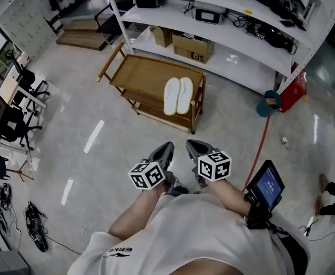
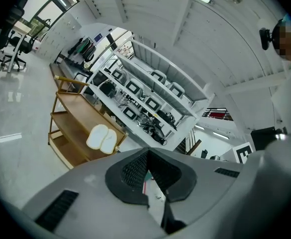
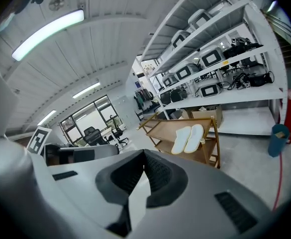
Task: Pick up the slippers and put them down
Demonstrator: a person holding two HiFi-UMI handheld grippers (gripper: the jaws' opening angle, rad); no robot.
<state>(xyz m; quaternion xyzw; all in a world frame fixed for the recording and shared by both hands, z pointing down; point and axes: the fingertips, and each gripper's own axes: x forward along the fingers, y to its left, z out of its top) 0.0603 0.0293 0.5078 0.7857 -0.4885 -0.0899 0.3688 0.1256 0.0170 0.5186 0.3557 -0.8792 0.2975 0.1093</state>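
Observation:
Two white slippers (image 1: 178, 95) lie side by side, soles up, on the top shelf of a wooden cart (image 1: 144, 73); they also show as a white pair (image 2: 101, 138) in the left gripper view and a white pair (image 3: 188, 138) in the right gripper view. My left gripper (image 1: 166, 151) and right gripper (image 1: 193, 148) hang side by side over the floor, well short of the cart. Both are shut with nothing between their jaws. The left gripper's tips (image 2: 147, 153) and the right gripper's tips (image 3: 144, 153) meet in their own views.
A long white shelving unit (image 1: 230, 22) with devices and cardboard boxes stands behind the cart. A red hose (image 1: 261, 145) runs over the floor at right, near a teal bucket (image 1: 268, 103). Office chairs (image 1: 7, 122) stand at the left.

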